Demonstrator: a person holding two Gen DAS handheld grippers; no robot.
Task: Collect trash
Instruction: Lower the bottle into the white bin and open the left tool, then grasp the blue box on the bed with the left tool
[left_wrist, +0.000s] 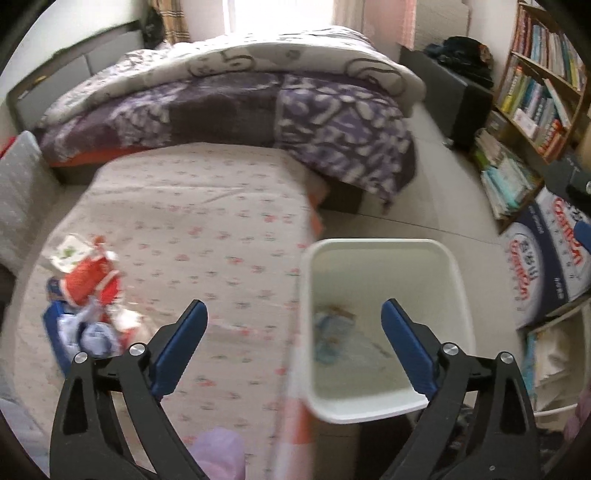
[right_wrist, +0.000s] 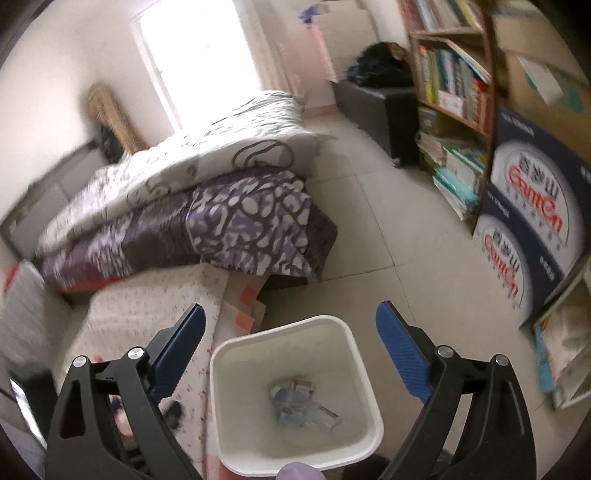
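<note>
A white square bin (left_wrist: 380, 251) stands on the floor beside the bed, with bluish wrappers (left_wrist: 332, 332) lying at its bottom. In the right wrist view the same bin (right_wrist: 288, 332) sits right below, with small packets (right_wrist: 303, 406) inside. My left gripper (left_wrist: 293, 314) is open and empty, straddling the bed's edge and the bin. My right gripper (right_wrist: 290, 314) hangs open and empty above the bin's far rim. A heap of trash (left_wrist: 88, 295), red, white and blue wrappers, lies on the flowered sheet (left_wrist: 207, 221) at the left.
A folded purple and white quilt (left_wrist: 258, 110) covers the far half of the bed. A bookshelf (left_wrist: 535, 96) and printed cardboard boxes (right_wrist: 524, 229) line the right side. Pale tiled floor (right_wrist: 388, 221) runs between bed and shelf. A dark stool (right_wrist: 384, 103) stands farther back.
</note>
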